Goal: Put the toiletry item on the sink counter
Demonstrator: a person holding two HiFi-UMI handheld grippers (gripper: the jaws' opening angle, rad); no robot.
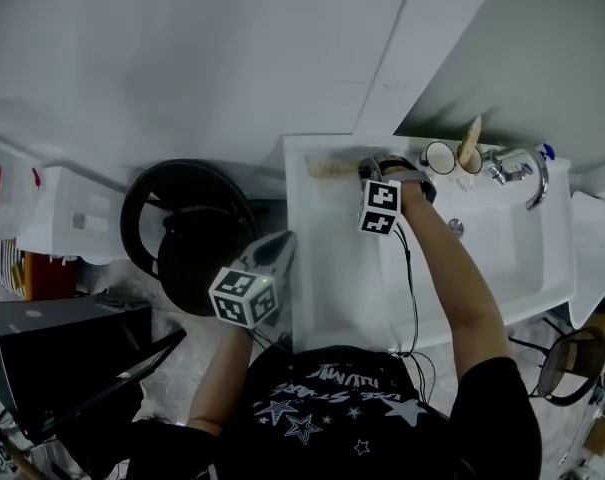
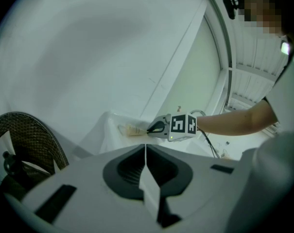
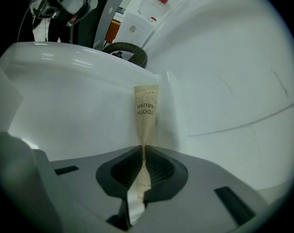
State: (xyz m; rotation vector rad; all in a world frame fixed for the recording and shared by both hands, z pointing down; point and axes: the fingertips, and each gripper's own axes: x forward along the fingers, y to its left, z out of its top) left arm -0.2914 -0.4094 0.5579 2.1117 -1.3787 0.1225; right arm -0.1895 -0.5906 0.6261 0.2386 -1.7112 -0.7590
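Note:
A tan paper toothbrush packet (image 1: pixel 332 168) (image 3: pixel 146 110) lies along the back ledge of the white sink counter (image 1: pixel 312 268), close to the wall. My right gripper (image 1: pixel 367 168) (image 3: pixel 143 149) is shut on the packet's near end, and the paper shows pinched between the jaws. In the left gripper view the packet (image 2: pixel 132 129) sticks out leftward from the right gripper (image 2: pixel 154 128) over the sink (image 2: pixel 112 125). My left gripper (image 1: pixel 280 250) (image 2: pixel 146 147) hangs low beside the sink's left side, shut with nothing in it.
A chrome faucet (image 1: pixel 517 168), a round cup (image 1: pixel 440 156) and a wooden-handled item (image 1: pixel 469 143) stand at the back right of the sink. A black round bin (image 1: pixel 187 233) sits on the floor to the left. The white wall rises right behind the ledge.

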